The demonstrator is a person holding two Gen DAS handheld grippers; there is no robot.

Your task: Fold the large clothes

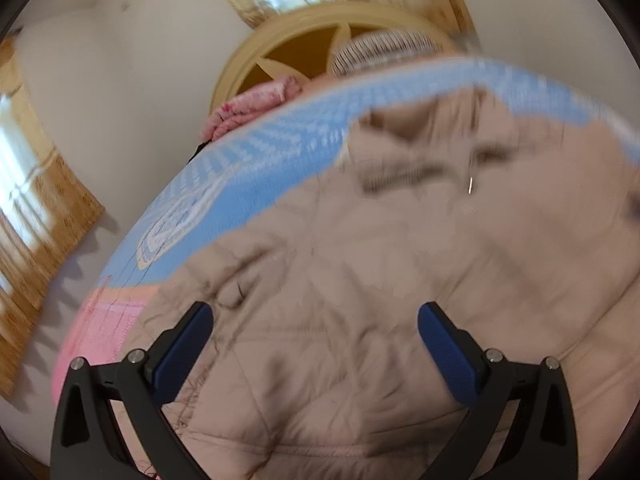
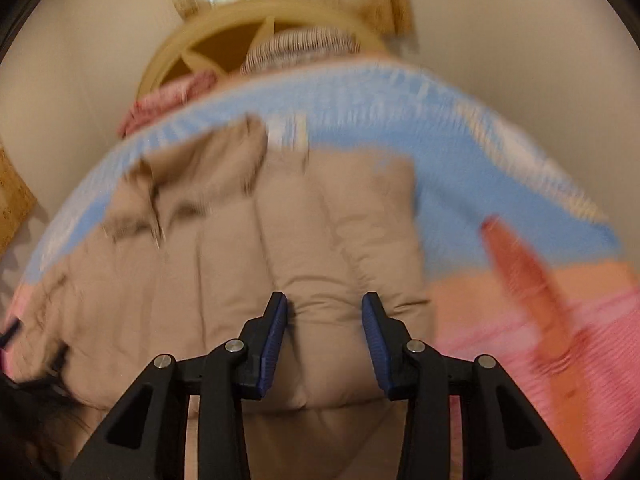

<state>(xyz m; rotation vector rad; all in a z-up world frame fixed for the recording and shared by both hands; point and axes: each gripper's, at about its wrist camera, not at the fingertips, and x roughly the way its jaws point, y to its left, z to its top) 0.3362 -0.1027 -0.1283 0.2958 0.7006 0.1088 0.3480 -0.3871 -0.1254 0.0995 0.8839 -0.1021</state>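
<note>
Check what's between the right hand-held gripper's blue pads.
A puffy fold of the beige quilted jacket sits between the right hand-held gripper pads, seen in the right wrist view; contact is unclear.

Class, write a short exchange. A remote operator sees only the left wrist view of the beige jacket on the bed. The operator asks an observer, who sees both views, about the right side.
Operator: I see only the left gripper, wide open over the beige jacket. Where is the right one?
Observer: The right gripper is near the jacket's right edge. Its jaws are narrower, with a quilted panel between them. I cannot tell whether it is pinched.
Operator: Is anything beside the jacket there?
Observer: A blurred red-orange strip lies on the bed cover, to the jacket's right.
</note>
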